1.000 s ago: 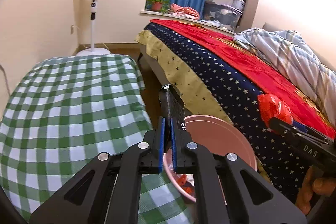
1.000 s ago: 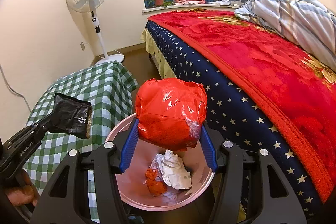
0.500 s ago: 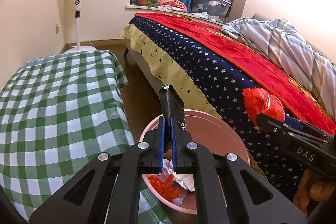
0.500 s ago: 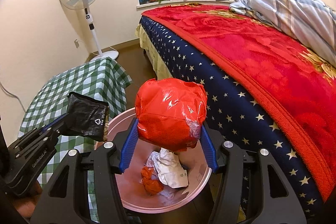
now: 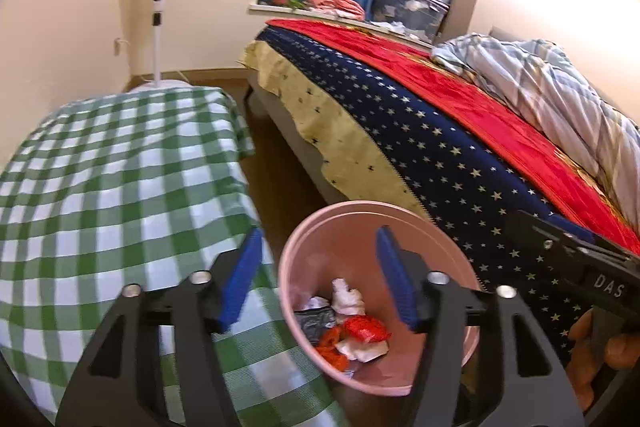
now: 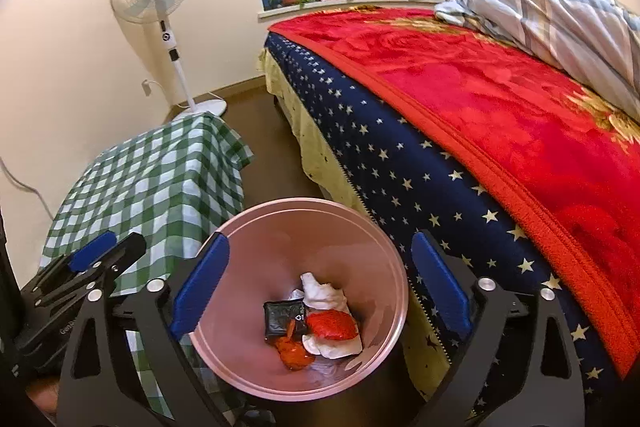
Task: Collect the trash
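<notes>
Pink bin (image 6: 384, 247) now holds both wrappers; each claw is opening, emptied.

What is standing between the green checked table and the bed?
The pink trash bin stands there on the brown floor, with trash inside. The right wrist view shows this best.

Black tongs (image 6: 316, 281), blue pads (image 6: 200, 285), silver screws.

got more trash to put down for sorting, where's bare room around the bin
The green checked tablecloth left of the pink bin is bare. The brown floor strip between table and bed is free but narrow. The bin's bottom is crowded with wrappers.
</notes>
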`<state>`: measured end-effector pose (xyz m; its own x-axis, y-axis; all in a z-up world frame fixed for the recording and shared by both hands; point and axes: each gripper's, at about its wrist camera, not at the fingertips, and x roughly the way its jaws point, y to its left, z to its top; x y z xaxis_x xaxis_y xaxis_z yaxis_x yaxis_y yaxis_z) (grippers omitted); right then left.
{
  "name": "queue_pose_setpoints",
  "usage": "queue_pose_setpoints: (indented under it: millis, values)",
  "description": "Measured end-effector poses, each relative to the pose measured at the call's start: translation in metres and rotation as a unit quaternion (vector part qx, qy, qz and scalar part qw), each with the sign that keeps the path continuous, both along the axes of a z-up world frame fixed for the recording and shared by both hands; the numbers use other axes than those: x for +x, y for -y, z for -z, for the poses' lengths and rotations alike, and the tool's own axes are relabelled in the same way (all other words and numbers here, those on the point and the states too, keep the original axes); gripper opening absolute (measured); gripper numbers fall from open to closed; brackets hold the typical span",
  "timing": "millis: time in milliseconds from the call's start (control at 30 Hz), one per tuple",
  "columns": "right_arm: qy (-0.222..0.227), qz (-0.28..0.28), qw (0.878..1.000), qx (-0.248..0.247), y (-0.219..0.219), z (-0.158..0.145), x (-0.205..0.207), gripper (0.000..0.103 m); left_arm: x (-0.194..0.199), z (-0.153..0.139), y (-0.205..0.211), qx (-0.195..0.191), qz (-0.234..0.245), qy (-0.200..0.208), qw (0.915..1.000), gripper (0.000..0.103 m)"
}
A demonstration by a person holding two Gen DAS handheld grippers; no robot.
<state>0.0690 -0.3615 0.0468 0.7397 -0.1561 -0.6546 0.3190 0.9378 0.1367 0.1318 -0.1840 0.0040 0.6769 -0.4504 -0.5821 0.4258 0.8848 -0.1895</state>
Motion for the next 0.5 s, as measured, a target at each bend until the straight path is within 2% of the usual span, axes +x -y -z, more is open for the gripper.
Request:
queue_pose_setpoints:
  millis: [67,133,267,333,500]
  values:
    - [0.009,-0.009,1.0,0.0,-0.004,-0.005,-0.004,0.096,-0.005,-0.003,-0.01,0.005,-0.01,0.006,0.9999,0.065]
    - [0.018,-0.021,1.0,0.001,-0.01,-0.011,-0.008,0.098,-0.01,-0.007,-0.022,0.009,-0.019,0.012,0.9997,0.075]
    - [0.029,-0.049,0.998,0.005,-0.022,-0.019,-0.016,0.098,-0.024,-0.016,-0.046,0.024,-0.04,0.028,0.9985,0.077]
    - [0.035,-0.059,0.998,0.006,-0.028,-0.022,-0.02,0.098,-0.031,-0.022,-0.056,0.028,-0.051,0.037,0.9976,0.086]
    - [0.046,-0.085,0.995,0.006,-0.049,-0.027,-0.033,0.098,-0.053,-0.036,-0.083,0.032,-0.083,0.057,0.9945,0.086]
